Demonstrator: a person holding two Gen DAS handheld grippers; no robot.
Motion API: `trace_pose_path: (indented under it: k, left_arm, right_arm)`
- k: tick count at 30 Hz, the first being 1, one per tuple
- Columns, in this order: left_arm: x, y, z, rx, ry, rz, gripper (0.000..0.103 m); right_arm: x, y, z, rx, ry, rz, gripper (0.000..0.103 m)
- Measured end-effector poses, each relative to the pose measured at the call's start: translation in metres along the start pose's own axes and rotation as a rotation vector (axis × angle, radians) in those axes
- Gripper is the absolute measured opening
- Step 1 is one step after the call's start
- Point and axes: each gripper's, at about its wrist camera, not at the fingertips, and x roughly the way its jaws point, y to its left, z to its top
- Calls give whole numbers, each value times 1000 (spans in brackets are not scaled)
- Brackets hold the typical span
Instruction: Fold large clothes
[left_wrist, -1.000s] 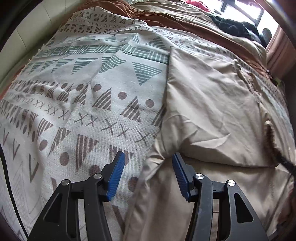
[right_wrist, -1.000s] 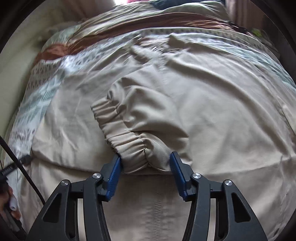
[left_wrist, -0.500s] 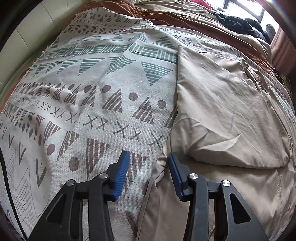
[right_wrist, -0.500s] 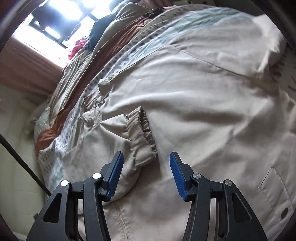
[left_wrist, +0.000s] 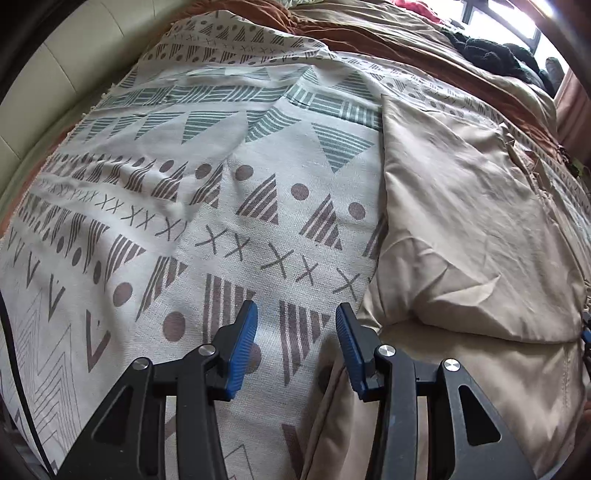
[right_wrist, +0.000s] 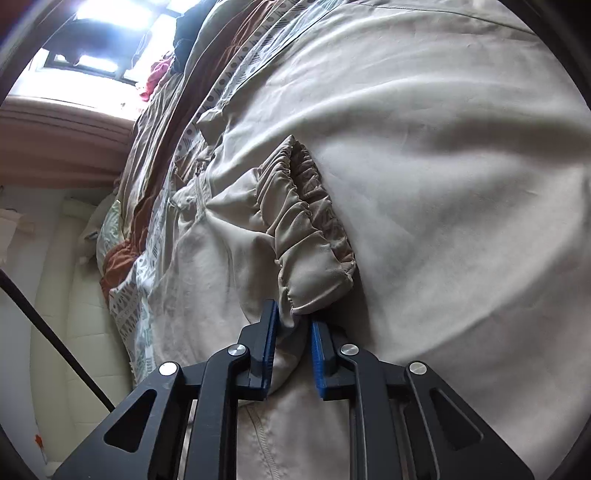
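Observation:
A large beige jacket lies spread on a patterned bedspread. My left gripper is open and empty, just above the bedspread beside the jacket's left edge. In the right wrist view the jacket fills the frame, with a sleeve folded over its body. My right gripper is shut on the sleeve's gathered elastic cuff, with cloth pinched between the blue pads.
A brown blanket and dark clothes lie at the bed's far end by a window. A cream padded bed frame runs along the side. A black cable hangs at the left.
My right gripper has closed on the sleeve cuff, which it only straddled before, and the view has tilted. My left gripper has shifted left off the jacket's edge and stays open.

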Motion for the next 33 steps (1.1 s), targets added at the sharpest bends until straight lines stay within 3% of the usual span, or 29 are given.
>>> trace_pose_path:
  k: [4, 6, 8, 9, 11, 12, 18, 20, 23, 33]
  left_arm:
    - [-20, 3, 0, -32, -37, -54, 45]
    - [-29, 1, 2, -34, -49, -94, 45]
    - [-42, -6, 4, -20, -64, -118, 46]
    - [-47, -9, 4, -11, -71, -121, 49]
    - [-58, -16, 2, 5, -91, -136, 73]
    - [-65, -22, -1, 13, -104, -152, 75]
    - [-103, -49, -11, 33, -155, -222, 76]
    - [-115, -59, -15, 46, -171, -241, 76]
    - [-128, -74, -21, 64, -184, -279, 76]
    - [-149, -146, -35, 134, -212, -366, 76]
  right_arm:
    - [-11, 4, -9, -36, 12, -42, 15]
    - [-17, 7, -12, -35, 17, -43, 23]
    - [-27, 9, -14, -36, 9, -26, 65]
    - [-32, 11, -14, -39, 1, -8, 72]
    - [-42, 15, -13, -59, -15, -5, 74]
    - [-48, 16, -13, -74, -25, -8, 74]
    - [-84, 23, -13, -156, -84, -31, 75]
    - [-95, 24, -15, -181, -105, -27, 85]
    - [-114, 20, -14, -200, -153, -53, 85]
    - [-183, -25, 1, -135, -258, -84, 86]
